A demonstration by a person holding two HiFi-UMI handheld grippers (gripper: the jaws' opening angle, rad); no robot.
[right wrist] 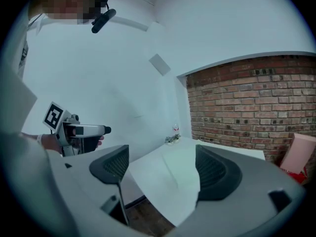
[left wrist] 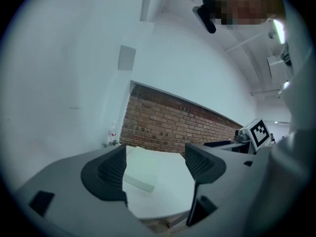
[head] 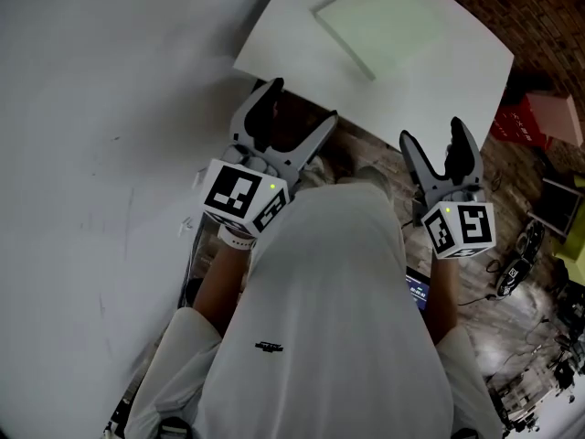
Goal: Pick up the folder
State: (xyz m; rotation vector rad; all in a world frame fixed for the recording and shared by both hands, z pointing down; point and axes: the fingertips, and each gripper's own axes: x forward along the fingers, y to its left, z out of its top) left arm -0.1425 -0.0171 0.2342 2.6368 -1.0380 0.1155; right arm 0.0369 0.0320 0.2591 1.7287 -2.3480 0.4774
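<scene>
The folder is a pale, flat rectangle lying on the white table, toward its far side. Both grippers hover short of the table's near edge, apart from the folder. My left gripper stands open near the table's near left corner, with nothing between its fingers. My right gripper is also open and empty, just off the near right edge. In the left gripper view the folder shows ahead between the jaws. In the right gripper view the folder lies beyond the jaws, its outline faint.
A white wall runs along the left. A brick wall stands behind the table. A red and pink box and a tangle of cables sit on the floor at the right. Small items stand at the table's far end.
</scene>
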